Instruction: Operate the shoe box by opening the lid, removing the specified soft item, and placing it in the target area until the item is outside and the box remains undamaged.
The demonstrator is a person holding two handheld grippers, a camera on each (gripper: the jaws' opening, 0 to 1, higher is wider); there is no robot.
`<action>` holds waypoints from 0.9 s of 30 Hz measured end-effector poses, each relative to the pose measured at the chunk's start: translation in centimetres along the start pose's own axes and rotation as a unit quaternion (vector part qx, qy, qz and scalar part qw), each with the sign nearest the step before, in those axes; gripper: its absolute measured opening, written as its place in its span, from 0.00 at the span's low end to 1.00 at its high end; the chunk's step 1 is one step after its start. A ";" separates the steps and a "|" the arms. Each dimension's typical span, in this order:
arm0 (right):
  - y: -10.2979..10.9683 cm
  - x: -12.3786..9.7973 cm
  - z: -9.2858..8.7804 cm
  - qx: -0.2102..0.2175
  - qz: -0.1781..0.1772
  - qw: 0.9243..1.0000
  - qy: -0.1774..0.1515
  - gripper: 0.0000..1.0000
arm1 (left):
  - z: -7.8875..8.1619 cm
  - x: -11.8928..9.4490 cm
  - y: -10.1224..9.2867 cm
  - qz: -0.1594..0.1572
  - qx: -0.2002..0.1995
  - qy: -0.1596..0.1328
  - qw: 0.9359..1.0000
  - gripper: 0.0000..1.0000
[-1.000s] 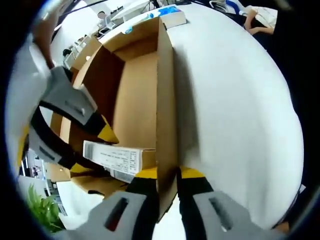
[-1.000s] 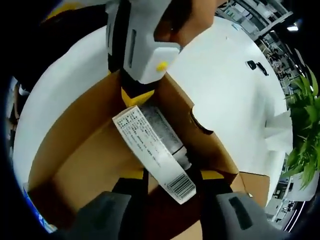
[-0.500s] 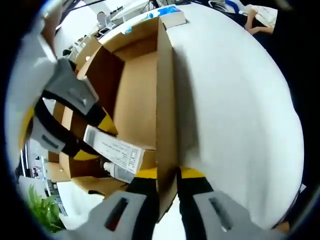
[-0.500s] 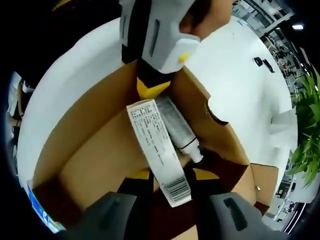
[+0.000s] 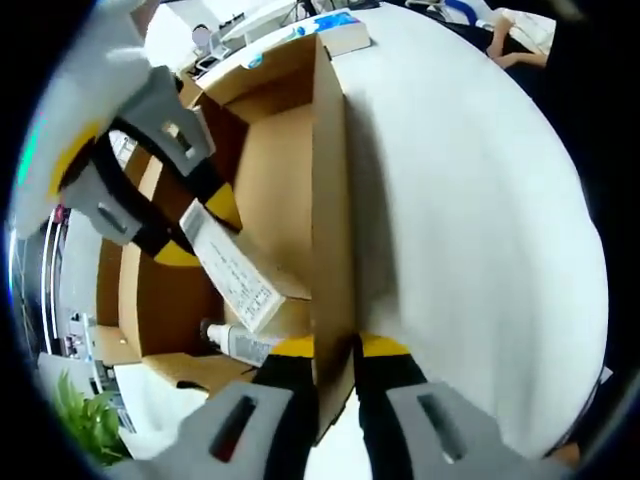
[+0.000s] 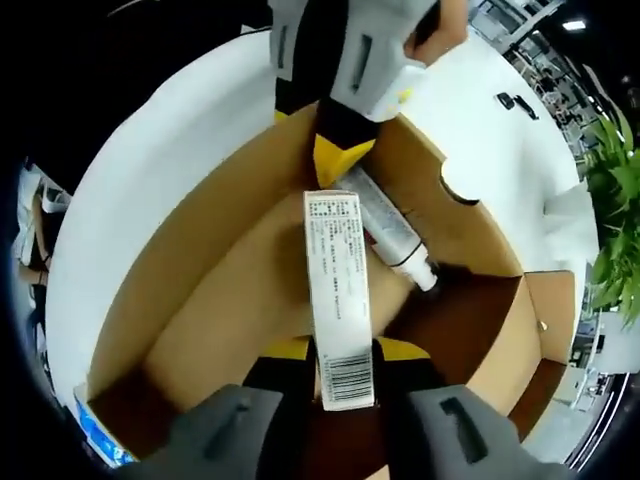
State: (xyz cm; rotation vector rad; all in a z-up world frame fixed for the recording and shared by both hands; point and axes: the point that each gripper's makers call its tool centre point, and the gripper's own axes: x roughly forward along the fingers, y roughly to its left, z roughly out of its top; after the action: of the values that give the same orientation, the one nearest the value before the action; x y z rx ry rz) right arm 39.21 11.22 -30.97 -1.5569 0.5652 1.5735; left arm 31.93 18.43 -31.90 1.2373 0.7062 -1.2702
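The open shoe box (image 6: pixel 200 300) leaves bare floor beside the tube (image 6: pixel 392 232). The left gripper (image 6: pixel 340 150) clamps 1 wall, blocking that side.

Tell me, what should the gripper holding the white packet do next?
Probably keep lifting: the right gripper clamps the long white printed carton, still above the open brown cardboard box floor, while the left gripper pinches the box wall steady.

Hidden and unreadable parts

Small print on long white carton (image 6: pixel 338 290) too fine to read; its near end sits behind right gripper (image 6: pixel 338 352) jaws. White squeeze tube (image 5: pixel 238 343) partly covered by carton.
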 end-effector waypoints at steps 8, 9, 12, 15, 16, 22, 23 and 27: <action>1.5 -0.5 -1.5 0.069 -0.005 0.997 0.013 0.21 | 0.0 0.0 0.0 0.001 0.001 0.000 1.000 0.11; 1.4 -0.5 -1.6 0.072 -0.008 0.997 0.013 0.21 | 0.0 0.0 0.0 0.000 0.001 0.000 1.000 0.11; 1.9 -0.7 -2.0 0.090 -0.009 0.996 0.015 0.21 | 0.0 0.0 0.0 0.000 0.000 0.000 1.000 0.11; 2.6 -1.0 -3.2 0.147 -0.013 0.989 0.033 0.21 | 0.0 0.0 0.0 0.001 0.001 0.000 1.000 0.11; 2.5 -1.0 -3.6 0.147 -0.021 0.988 0.037 0.21 | 0.0 0.0 0.0 0.001 0.001 0.000 1.000 0.11; 3.9 -1.5 -4.7 0.197 -0.029 0.980 0.028 0.21 | 0.0 0.0 0.0 0.001 0.001 0.000 1.000 0.11; 4.2 -1.5 -4.9 0.203 -0.030 0.978 0.029 0.21 | 0.0 0.0 0.0 0.001 0.002 0.000 1.000 0.11; 5.0 -1.8 -5.6 0.227 -0.032 0.973 0.032 0.21 | 0.0 0.0 0.0 0.001 0.002 0.000 1.000 0.11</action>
State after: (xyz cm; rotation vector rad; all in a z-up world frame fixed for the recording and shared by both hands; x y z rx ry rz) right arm 38.26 3.55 -31.13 -1.2653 0.8368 1.2389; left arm 31.96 18.39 -31.92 1.2396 0.7027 -1.2709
